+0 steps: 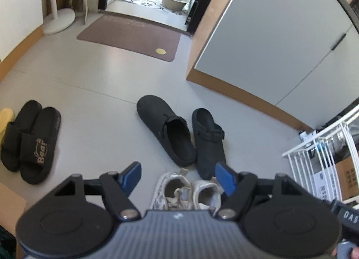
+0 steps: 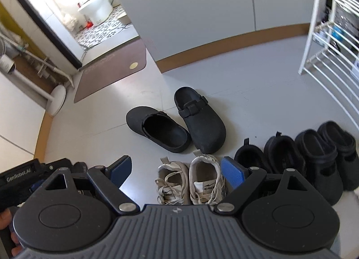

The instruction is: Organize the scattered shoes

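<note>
Both tools, left tool (image 1: pixel 178 178) and right tool (image 2: pixel 177 170), hover wide open and empty above the white sneakers (image 2: pixel 190 179), while the black clogs (image 2: pixel 177 124) lie splayed, seemingly needing alignment.

The pair of clogs (image 2: pixel 177 124) lies on the floor (image 2: pixel 258 92), heels touching, toes apart. Nearer the camera than the clogs stand the sneakers (image 2: pixel 190 180) side by side. Right of the sneakers runs a row of four shoes (image 2: pixel 298 158). Beyond the clogs lies the mat (image 2: pixel 107 72); right of them stands the wire rack (image 2: pixel 325 34). Far left of the clogs lie the slides (image 1: pixel 29 140).
</note>
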Action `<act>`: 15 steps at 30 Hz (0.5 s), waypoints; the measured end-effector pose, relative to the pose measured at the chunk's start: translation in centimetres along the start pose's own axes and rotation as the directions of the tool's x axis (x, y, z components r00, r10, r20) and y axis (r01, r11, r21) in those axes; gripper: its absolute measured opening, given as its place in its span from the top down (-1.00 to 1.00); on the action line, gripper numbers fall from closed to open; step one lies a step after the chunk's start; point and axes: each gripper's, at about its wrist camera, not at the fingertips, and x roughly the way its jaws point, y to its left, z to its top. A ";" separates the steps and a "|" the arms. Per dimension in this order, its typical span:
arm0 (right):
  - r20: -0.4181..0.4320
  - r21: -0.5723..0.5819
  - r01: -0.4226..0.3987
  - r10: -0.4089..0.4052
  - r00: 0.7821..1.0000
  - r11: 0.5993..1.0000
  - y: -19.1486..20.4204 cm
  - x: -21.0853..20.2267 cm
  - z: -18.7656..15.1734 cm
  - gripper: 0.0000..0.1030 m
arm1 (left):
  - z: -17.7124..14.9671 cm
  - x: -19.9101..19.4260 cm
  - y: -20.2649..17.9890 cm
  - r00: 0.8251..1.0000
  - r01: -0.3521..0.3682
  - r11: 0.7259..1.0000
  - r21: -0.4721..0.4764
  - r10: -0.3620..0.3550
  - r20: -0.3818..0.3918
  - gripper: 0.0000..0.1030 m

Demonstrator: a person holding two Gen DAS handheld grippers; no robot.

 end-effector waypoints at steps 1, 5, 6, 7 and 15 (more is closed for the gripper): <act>0.007 0.007 0.006 -0.006 1.000 1.000 -0.2 -0.3 0.0 -0.75 | 0.0 0.0 0.1 1.000 0.015 1.000 -0.008 -0.015 -0.005 -0.46; 0.042 0.004 0.040 -0.041 0.998 0.999 -0.7 -1.2 0.2 -0.75 | 0.1 -0.4 -0.1 0.999 0.044 0.999 -0.008 -0.044 -0.004 -0.47; 0.048 0.001 0.046 -0.046 0.998 0.999 -0.7 -1.2 0.2 -0.75 | 0.0 -0.5 -0.2 0.999 0.043 0.999 -0.006 -0.043 -0.002 -0.48; 0.052 0.000 0.047 -0.046 0.998 0.999 -0.6 -1.2 0.2 -0.75 | 0.0 -0.5 -0.4 0.999 0.042 0.999 -0.002 -0.042 -0.002 -0.48; 0.081 -0.006 0.050 -0.049 0.996 0.999 0.1 -0.6 0.7 -0.75 | 0.1 0.3 -1.2 1.000 0.018 1.000 0.017 -0.018 -0.011 -0.48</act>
